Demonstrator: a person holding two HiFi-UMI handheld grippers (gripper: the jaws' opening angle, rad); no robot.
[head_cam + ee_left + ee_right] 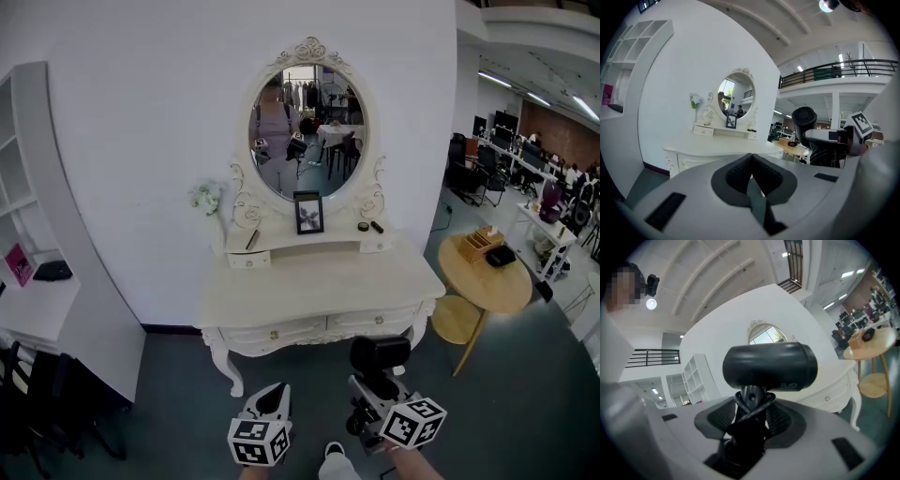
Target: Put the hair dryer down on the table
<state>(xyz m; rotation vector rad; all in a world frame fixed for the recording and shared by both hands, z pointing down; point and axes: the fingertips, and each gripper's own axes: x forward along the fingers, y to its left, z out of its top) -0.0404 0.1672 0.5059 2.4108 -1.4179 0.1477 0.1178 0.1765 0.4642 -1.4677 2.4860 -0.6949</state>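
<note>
Black on the hair dryer point(379, 359), lower centre. Cream white on the dressing table point(319, 277), mid-frame; pale wood on the round table point(489, 289), right. Black-and-white square markers on the cubes of left gripper point(273, 389) and right gripper point(373, 382). Dark grey-green floor point(159, 403).

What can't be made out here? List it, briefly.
- The hair dryer handle: right gripper view, hidden by its wrapped cord and the right tongs.
- Small dark items on the dressing table shelf: head view, too small to identify.
- Framed picture subject: head view, too small.
</note>
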